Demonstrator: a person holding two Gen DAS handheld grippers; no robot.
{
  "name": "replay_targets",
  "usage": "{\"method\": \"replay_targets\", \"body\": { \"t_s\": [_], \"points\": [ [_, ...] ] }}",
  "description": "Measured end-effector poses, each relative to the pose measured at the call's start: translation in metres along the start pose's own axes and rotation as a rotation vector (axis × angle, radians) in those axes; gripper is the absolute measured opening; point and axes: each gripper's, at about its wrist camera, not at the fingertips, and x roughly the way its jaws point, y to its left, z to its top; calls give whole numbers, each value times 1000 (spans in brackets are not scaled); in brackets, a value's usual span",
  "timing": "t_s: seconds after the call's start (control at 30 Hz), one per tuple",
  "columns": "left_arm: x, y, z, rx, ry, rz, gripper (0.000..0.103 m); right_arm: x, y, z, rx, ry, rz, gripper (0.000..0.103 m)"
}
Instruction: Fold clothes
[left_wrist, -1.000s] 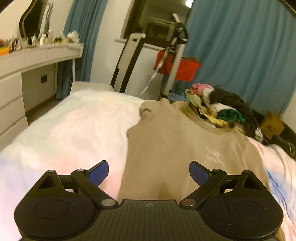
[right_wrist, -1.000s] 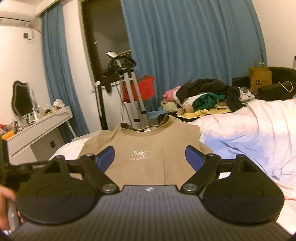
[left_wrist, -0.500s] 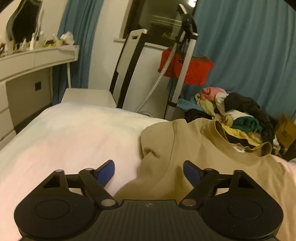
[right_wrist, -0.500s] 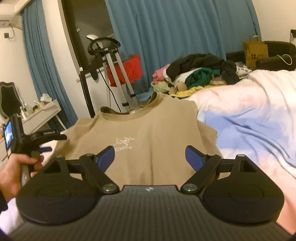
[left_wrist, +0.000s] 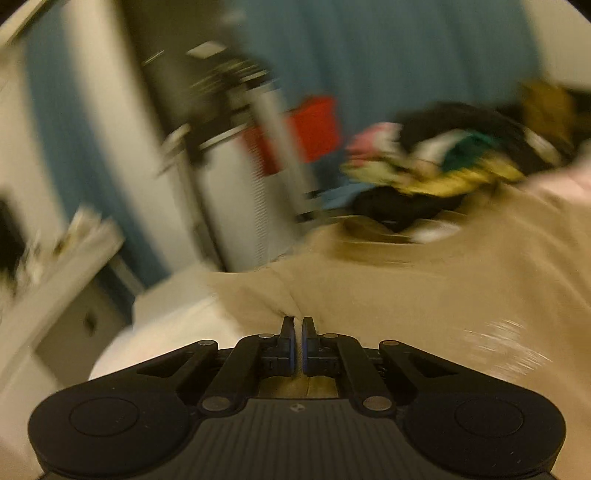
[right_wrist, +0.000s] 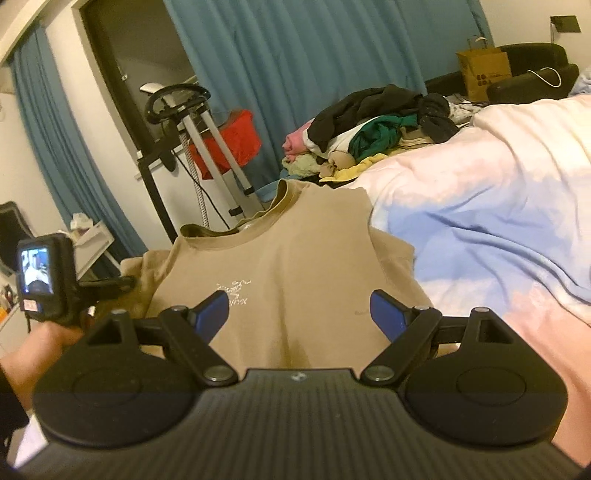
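**Now the left tongs pinch the sleeve of the shirt**

Here we have a tan T-shirt (right_wrist: 280, 266) that lies flat on the bed (right_wrist: 480, 229), with its collar toward the far edge and a small white print on the chest. Our left tongs (left_wrist: 298, 326) are closed on the cloth at the shirt's left edge, near the sleeve; the left wrist view is blurred, but we see the fabric gathered into a small fold just at the tips. Our right tongs (right_wrist: 299, 312) stand wide open above the lower chest of the shirt and hold nothing.

We judge that the step in hand is the first side fold. To do it well, we should lift the pinched edge only a little and carry it across toward the middle line of the shirt, so that the sleeve comes with it and the rest stays flat. The right tongs could take the same side lower down, near the hem, so the fold line stays straight. If only a thin layer is pinched, the cloth may slip out.

About containers: a brown paper bag (right_wrist: 484, 72) stands far behind the bed; we cannot see what is in it. A pile of mixed clothes (right_wrist: 373, 122) waits loose beyond the bed's far edge, in no basket that we can see.
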Motion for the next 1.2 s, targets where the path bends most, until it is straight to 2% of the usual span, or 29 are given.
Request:
{"method": "replay_targets", "body": {
  "t_s": [0.1,0.2,0.23,0.27,0.3,0.37,0.47,0.5,0.57,0.63,0.73,0.83,0.9,1.03,1.07,1.1,1.13,1.17,1.2],
  "points": [
    [-2,-44,-7,130,2,-99,5,-2,-4,1,5,-1,-9,85],
    [-1,-78,-19,226,7,-197,14,-3,-9,2,26,3,-10,85],
    [-4,-84,-22,243,-3,-209,14,-4,-10,2,29,4,-11,85],
    [-9,-87,-23,254,-17,-215,20,-5,-11,2,27,5,-11,85],
    [-14,-82,-23,228,-25,-237,37,-5,-11,1,25,6,-11,85],
    [-27,-68,-20,151,-39,-289,58,-5,-12,1,29,8,-11,85],
    [-43,-38,-17,20,-69,-336,62,-4,-13,1,39,13,-10,85],
    [-46,-25,-16,-42,-86,-323,71,-3,-13,1,43,17,-12,85],
    [-48,5,-17,-175,-120,-284,81,-1,-14,0,50,26,-14,85],
    [-40,37,-20,-298,-127,-231,80,2,-14,-2,55,34,-20,85],
    [-11,78,-30,-477,-66,-178,80,6,-16,-4,61,49,-28,85],
    [30,105,-36,-625,42,-217,75,10,-15,-8,66,72,-29,85],
    [51,113,-34,-682,71,-260,72,12,-13,-10,57,82,-26,85],
    [75,110,-21,-709,59,-257,71,20,-6,-16,17,96,-37,85],
    [81,107,-19,-718,65,-277,67,23,-4,-17,10,102,-42,85],
    [86,104,-16,-712,74,-277,49,27,-4,-20,6,110,-47,85],
    [91,100,-12,-702,85,-270,39,30,-4,-22,4,119,-52,85],
    [92,98,-10,-690,86,-254,21,33,-4,-23,0,127,-56,85],
    [92,97,-8,-679,85,-237,16,36,-3,-25,-5,135,-59,85]
  ]
}}
